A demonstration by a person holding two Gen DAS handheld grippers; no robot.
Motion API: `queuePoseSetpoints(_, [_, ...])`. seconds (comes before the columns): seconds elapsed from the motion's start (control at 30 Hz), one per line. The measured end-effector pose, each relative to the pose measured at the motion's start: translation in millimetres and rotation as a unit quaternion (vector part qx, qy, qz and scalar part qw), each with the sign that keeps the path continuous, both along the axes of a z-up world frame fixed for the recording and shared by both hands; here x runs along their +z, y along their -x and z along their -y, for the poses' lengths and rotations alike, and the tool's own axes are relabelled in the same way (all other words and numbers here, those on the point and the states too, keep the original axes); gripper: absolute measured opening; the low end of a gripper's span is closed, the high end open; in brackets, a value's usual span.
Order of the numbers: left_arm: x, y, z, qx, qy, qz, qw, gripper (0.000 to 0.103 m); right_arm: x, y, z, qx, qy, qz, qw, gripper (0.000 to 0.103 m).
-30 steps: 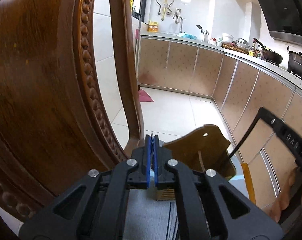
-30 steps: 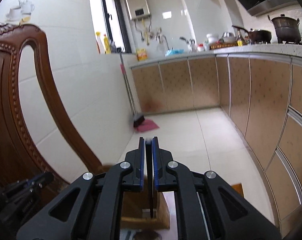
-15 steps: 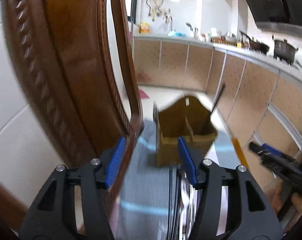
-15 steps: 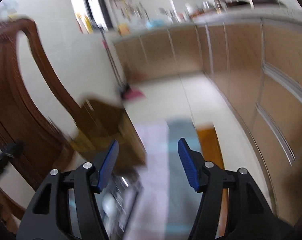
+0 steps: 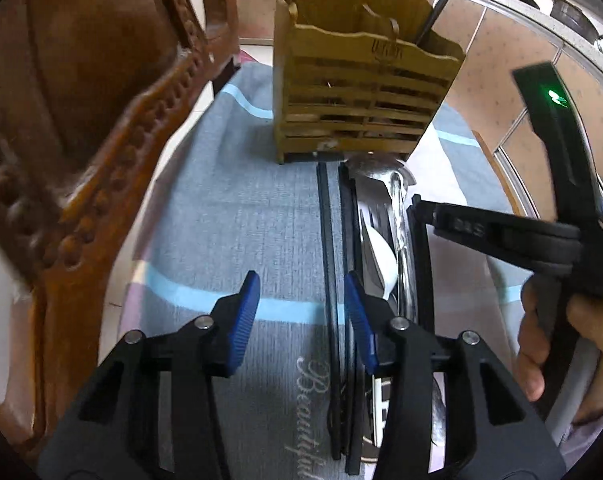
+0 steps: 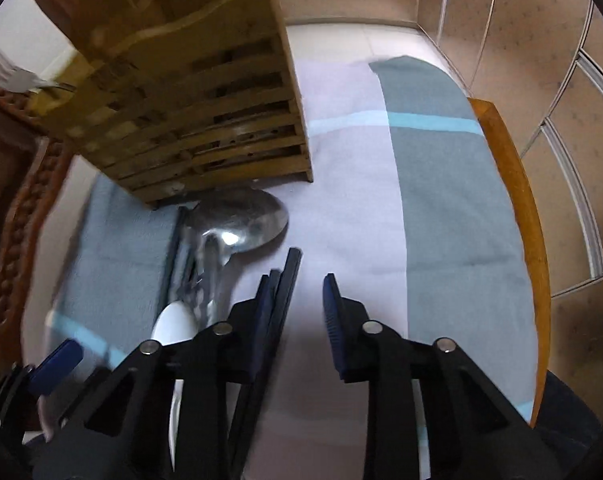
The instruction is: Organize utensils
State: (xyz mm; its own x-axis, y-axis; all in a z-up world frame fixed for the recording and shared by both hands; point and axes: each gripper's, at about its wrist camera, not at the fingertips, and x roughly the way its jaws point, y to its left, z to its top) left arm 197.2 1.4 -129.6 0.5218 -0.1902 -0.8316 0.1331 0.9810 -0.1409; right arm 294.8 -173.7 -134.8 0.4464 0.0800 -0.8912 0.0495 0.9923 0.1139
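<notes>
Both jaws wide, empty: left gripper [image 5: 299, 312], right gripper [image 6: 297, 304]. I judge black plastic chopsticks [image 5: 327, 248] light, stiff, slippery; pinch mid-shaft, drop in slatted bamboo holder [image 5: 361, 92].

Both fisheye views are dim and softly lit, with edges bent and vignetted black. Motion blur smears the slatted wooden utensil holder [image 6: 189, 112] and carved brown chair [image 5: 81, 128]. Glare glints on the large steel ladle bowl [image 6: 241, 220].
</notes>
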Motion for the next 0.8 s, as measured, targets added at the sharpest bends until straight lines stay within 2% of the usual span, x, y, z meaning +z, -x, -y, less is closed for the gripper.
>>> queuePoseSetpoints(0.13, [-10.9,-10.6,5.6,-0.014,-0.007,-0.010,0.9998,0.044,-0.8,-9.3,-7.9,0.004,0.031,0.002,0.999,0.026])
queuePoseSetpoints(0.27, [-22.4,-19.9,6.9,-0.018,0.003,-0.028,0.9994,0.044,-0.2,-11.6,-12.1,0.026,0.050,-0.006,0.998,0.026])
queuePoseSetpoints(0.37, [-28.7,-22.8,5.7,-0.012,-0.006,-0.034,0.9993,0.046,-0.3,-13.3,-8.0,0.032,0.036,-0.014,0.999,0.026])
queuePoseSetpoints(0.43, [-29.2,-22.6,5.3,-0.011,-0.003,-0.033,0.9994,0.046,-1.4,-17.4,0.3,0.023,0.001,-0.021,1.000,0.026])
queuePoseSetpoints(0.67, [-28.5,-9.6,3.0,-0.019,-0.020,-0.020,0.9994,0.033,-5.7,-27.4,18.3,0.003,-0.037,-0.026,0.999,0.026])
queuePoseSetpoints(0.77, [-28.8,-5.7,0.1,-0.021,-0.012,-0.024,0.9994,0.030,-4.8,-27.6,10.7,0.011,-0.011,-0.026,1.000,0.025])
queuePoseSetpoints(0.8, [-28.6,-5.4,-2.1,-0.019,-0.006,-0.026,0.9994,0.029,-6.5,-28.4,-2.2,0.018,0.007,-0.027,0.999,0.022])
